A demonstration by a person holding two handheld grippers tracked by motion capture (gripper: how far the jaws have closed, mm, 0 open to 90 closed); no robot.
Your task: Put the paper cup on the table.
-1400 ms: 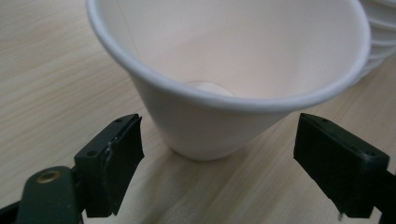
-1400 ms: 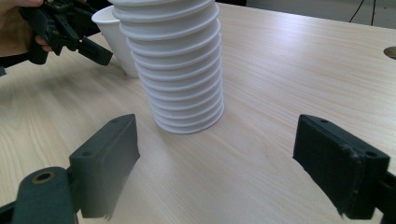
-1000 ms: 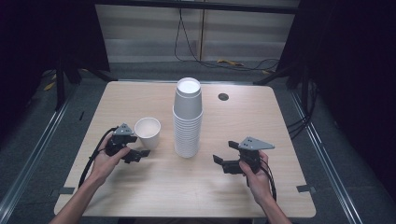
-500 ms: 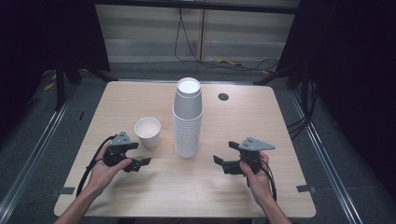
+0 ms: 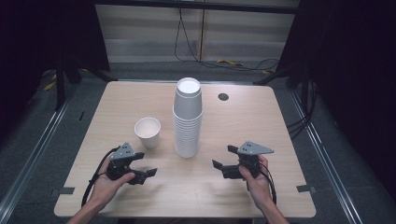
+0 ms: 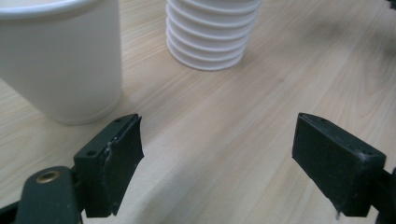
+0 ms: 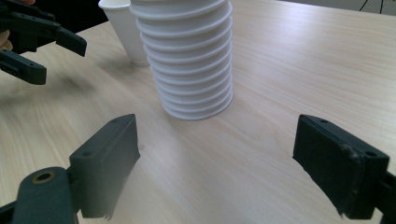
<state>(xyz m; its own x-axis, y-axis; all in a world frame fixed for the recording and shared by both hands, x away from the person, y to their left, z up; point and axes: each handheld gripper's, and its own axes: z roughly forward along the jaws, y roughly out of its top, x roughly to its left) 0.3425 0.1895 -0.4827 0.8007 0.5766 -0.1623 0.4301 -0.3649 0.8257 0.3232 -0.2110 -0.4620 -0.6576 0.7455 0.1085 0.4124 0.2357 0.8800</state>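
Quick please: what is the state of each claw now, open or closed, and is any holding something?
Left claw: open, holding nothing, near the single cup.
Right claw: open, holding nothing, facing the cup stack.

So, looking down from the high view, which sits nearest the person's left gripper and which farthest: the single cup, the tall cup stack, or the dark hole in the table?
From the left gripper:
1. Single cup, just beyond it.
2. Cup stack, mid-table, to its right.
3. Dark hole, far side, right of the stack.

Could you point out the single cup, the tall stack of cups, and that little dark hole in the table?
single cup (image 5: 147, 130): high view, inside its open mouth.
stack of cups (image 5: 187, 126): high view, mid side.
dark hole (image 5: 223, 97): high view, its centre.
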